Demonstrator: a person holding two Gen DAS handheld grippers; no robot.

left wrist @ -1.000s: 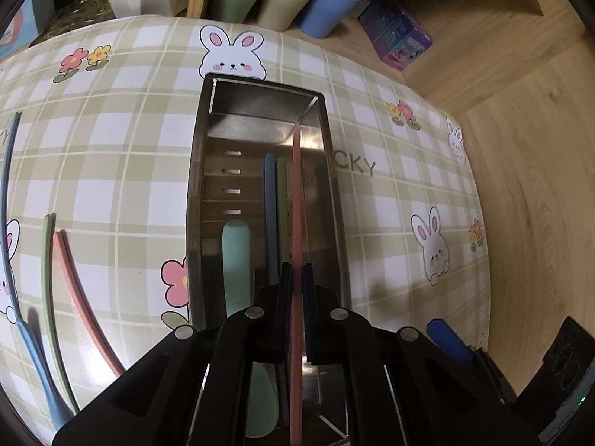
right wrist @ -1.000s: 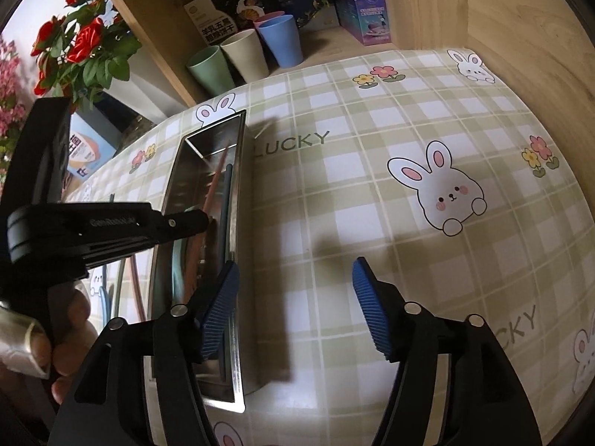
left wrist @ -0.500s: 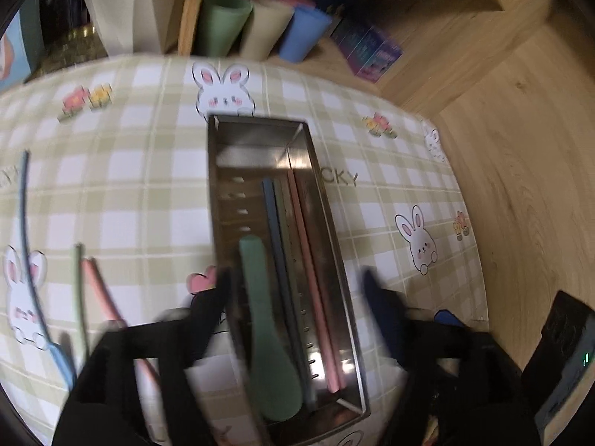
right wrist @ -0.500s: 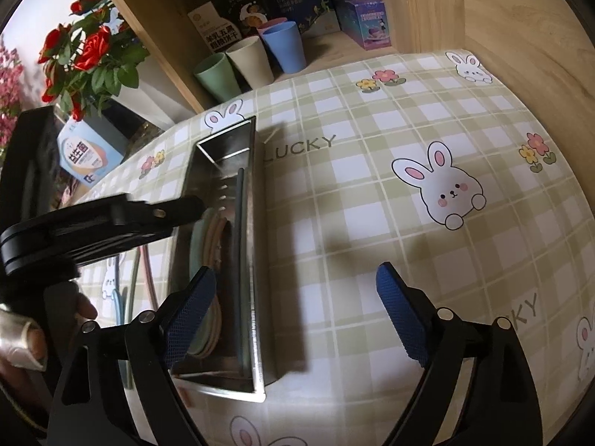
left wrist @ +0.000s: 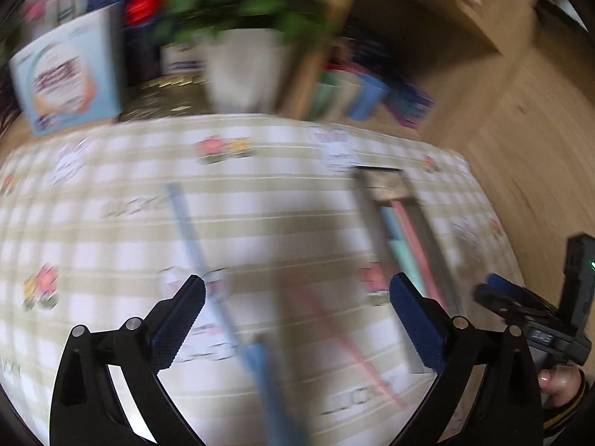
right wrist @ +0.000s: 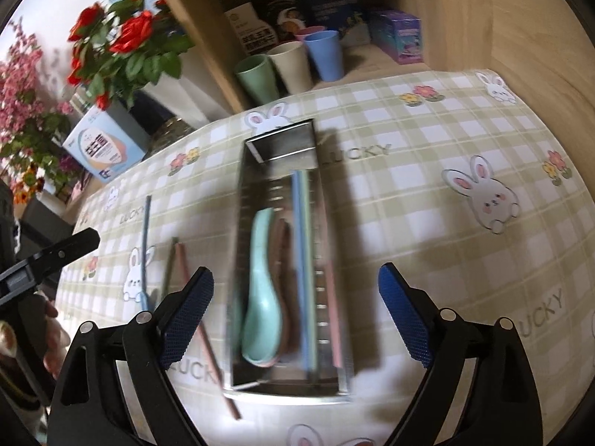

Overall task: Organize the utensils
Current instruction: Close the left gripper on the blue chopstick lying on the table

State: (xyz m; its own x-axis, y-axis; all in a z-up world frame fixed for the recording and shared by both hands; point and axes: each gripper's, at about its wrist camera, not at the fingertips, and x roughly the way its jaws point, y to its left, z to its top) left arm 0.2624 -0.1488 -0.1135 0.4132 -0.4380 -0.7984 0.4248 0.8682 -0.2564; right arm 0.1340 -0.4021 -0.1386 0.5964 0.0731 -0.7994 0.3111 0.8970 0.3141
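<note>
A steel utensil tray [right wrist: 282, 137] lies on the checked bunny cloth. It holds a mint spoon [right wrist: 260, 297], a brownish spoon [right wrist: 284, 245], and blue [right wrist: 299, 241] and pink [right wrist: 331, 297] chopsticks. My right gripper [right wrist: 295, 277] hangs open above its near end, holding nothing. Left of the tray lie a blue spoon [right wrist: 145, 245], a green chopstick [right wrist: 171, 264] and a pink chopstick [right wrist: 208, 345]. In the blurred left wrist view my left gripper [left wrist: 297, 284] hovers over the blue spoon [left wrist: 186, 223] and pink chopstick [left wrist: 346, 338]. Its jaws are opening, with nothing gripped. The tray [left wrist: 372, 200] sits to its right.
Green, cream and blue cups [right wrist: 290, 63] and boxes [right wrist: 398, 35] stand in the wooden shelf behind the cloth. A white pot of red roses [left wrist: 241, 67] and a light blue carton [right wrist: 104, 148] stand at the back left. A wooden wall [right wrist: 539, 37] bounds the right side.
My left gripper let go of the pink chopstick in the tray, opened wide and swung left over the loose utensils. My right gripper opened wider and moved left over the tray.
</note>
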